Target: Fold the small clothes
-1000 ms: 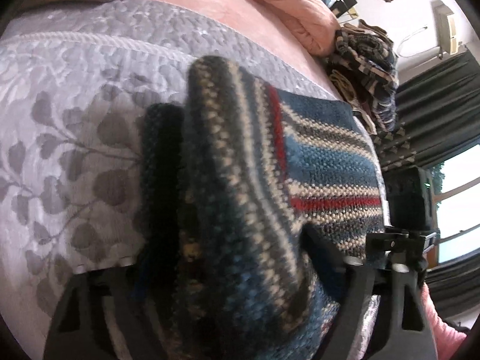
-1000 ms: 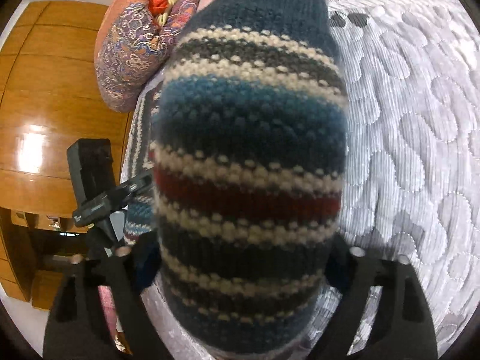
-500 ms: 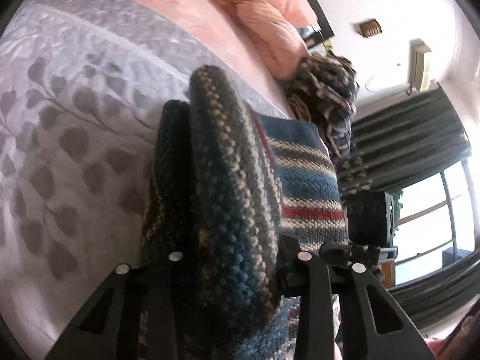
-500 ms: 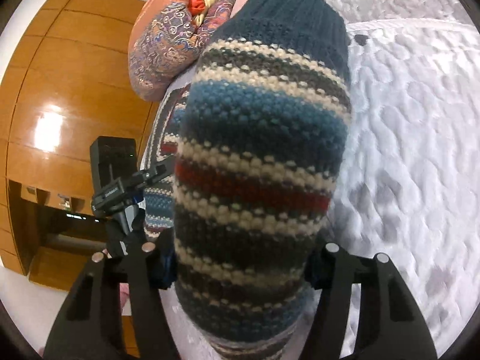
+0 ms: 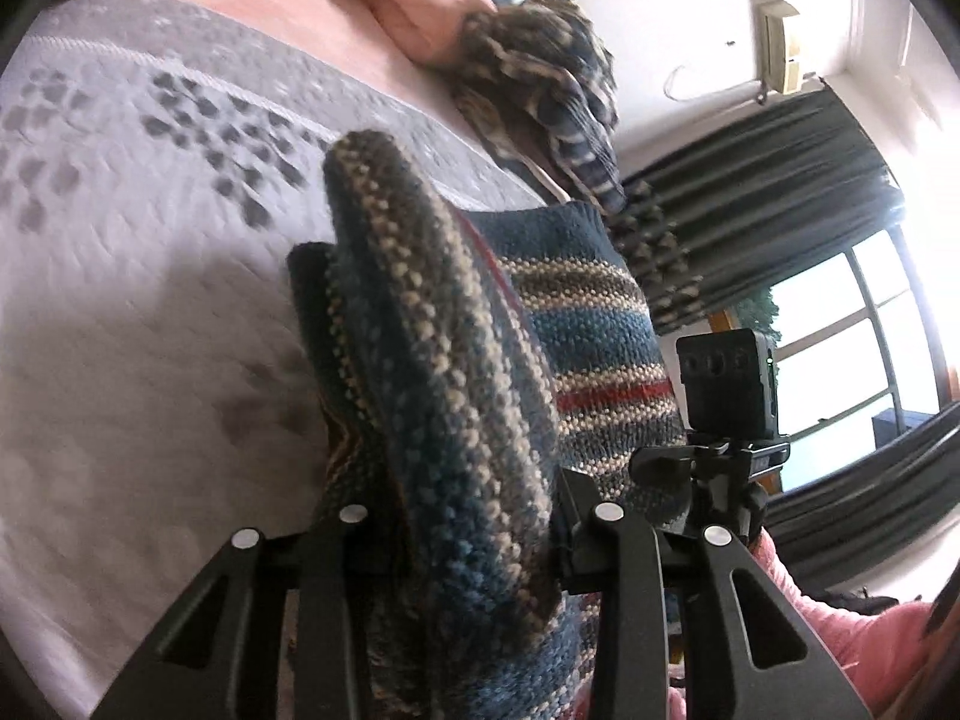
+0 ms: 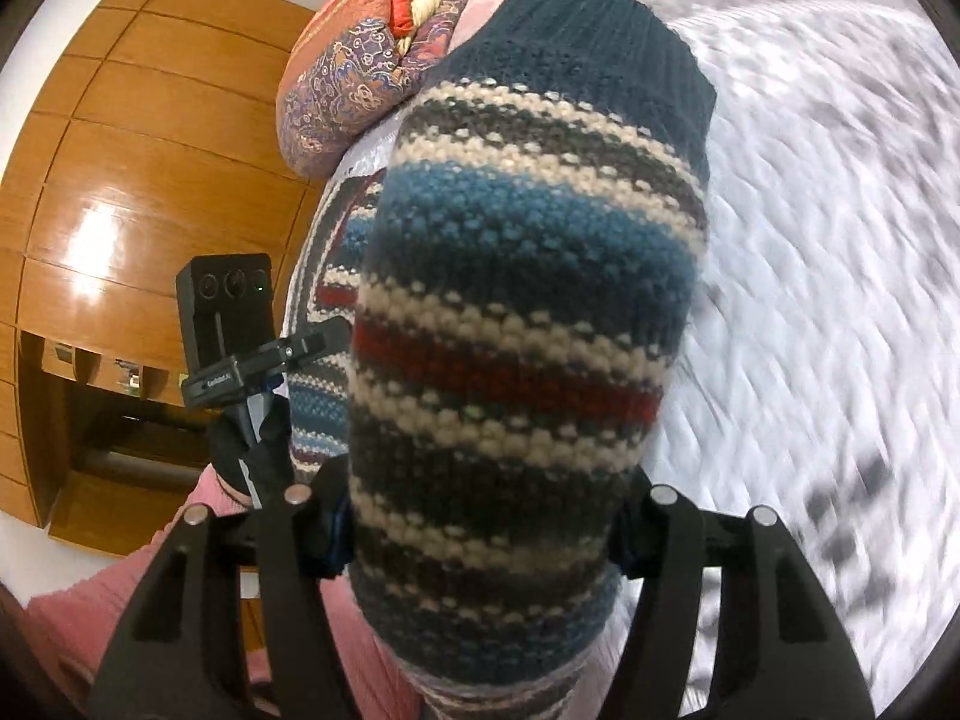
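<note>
1. Left wrist view: left tongs are clamped on the striped knit sweater, lifted above the bed.
2. Right tongs pinch its other bunched edge.
3. Thick knit could slip out, spoiling the fold.

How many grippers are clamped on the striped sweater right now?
2: the left gripper pinches a bunched fold, the right gripper grips another part of the striped sweater.

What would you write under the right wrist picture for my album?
Right gripper shut on a striped sweater over a grey quilt.
</note>
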A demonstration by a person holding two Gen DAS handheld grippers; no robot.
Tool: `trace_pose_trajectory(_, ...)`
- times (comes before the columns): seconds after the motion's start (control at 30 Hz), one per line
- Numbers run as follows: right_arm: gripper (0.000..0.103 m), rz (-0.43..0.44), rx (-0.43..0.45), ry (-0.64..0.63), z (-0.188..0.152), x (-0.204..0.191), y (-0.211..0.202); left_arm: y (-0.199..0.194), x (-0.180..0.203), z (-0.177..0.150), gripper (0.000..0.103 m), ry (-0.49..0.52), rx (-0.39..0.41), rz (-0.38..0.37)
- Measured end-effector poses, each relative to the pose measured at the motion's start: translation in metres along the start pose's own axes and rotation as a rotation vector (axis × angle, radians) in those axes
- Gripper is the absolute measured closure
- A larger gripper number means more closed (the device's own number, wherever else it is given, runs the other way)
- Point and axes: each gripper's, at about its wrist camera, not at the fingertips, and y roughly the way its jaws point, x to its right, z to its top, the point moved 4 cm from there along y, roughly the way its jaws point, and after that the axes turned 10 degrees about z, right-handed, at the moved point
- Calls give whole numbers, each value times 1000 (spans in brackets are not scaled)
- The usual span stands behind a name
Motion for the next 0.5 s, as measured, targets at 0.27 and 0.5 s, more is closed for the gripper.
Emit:
trace_pose_trajectory(0.27,42,-20,17,26,-37,14,-26,42,35,-28,68,-23,-14,-9)
trace_pose_trajectory(0.5,41,-56,-6,87,-38,54,0,72,12,-52,68,-38,-11,34)
